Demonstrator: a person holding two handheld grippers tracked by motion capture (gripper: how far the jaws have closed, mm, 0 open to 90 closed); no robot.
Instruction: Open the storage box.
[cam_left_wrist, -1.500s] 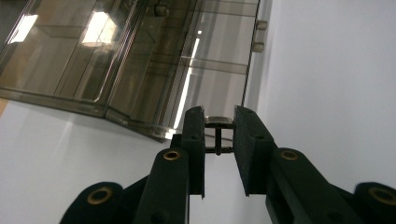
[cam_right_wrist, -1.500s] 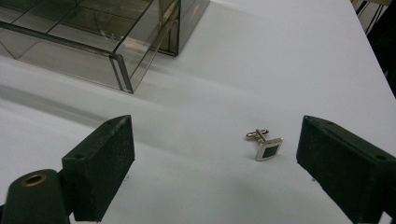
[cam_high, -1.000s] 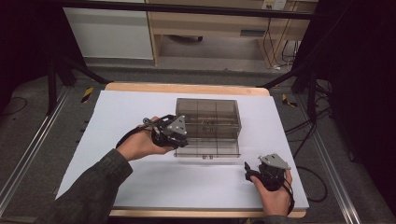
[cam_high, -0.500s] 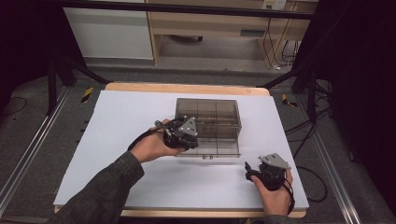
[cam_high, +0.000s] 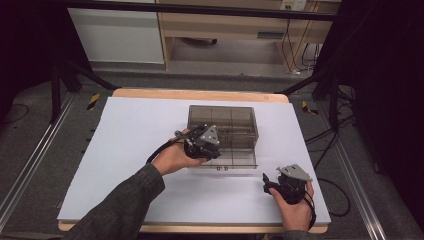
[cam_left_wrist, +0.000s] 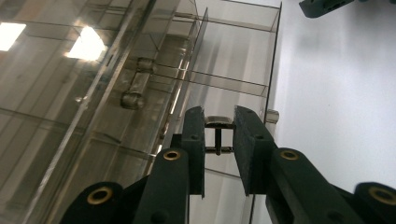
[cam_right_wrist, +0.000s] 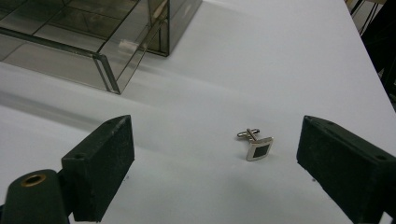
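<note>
Right, the left gripper (cam_high: 204, 141) sat at the near left corner of the smoked clear box (cam_high: 235, 122), up over its open lid (cam_high: 225, 161), and its jaws were clamped on a small silver cufflink (cam_left_wrist: 218, 135). In the left gripper view the two black pads (cam_left_wrist: 195, 140) pinched the cufflink's post between them, with the metal head poking out just beyond the tips and the box's dividers (cam_left_wrist: 205, 79) and empty compartments spread out behind it. The person's left hand (cam_high: 175, 159) wrapped the gripper body, sleeve running down to the bottom edge of the high view.

Over on the other side, the right gripper (cam_high: 272, 184) rested low on the white table sheet (cam_high: 125, 150), near the front right corner and well apart from the box. Its jaws stood wide apart, nothing between the pads. In the right gripper view a second cufflink (cam_right_wrist: 256, 145), square with a dark face and a silver rim, lay on the sheet between the two spread jaws, closer to the one at the right of that view, touching neither. Its toggle post stuck up and back. The box's clear lid (cam_right_wrist: 70, 56) lay flat on the sheet further off, at the top left of that view.
</note>
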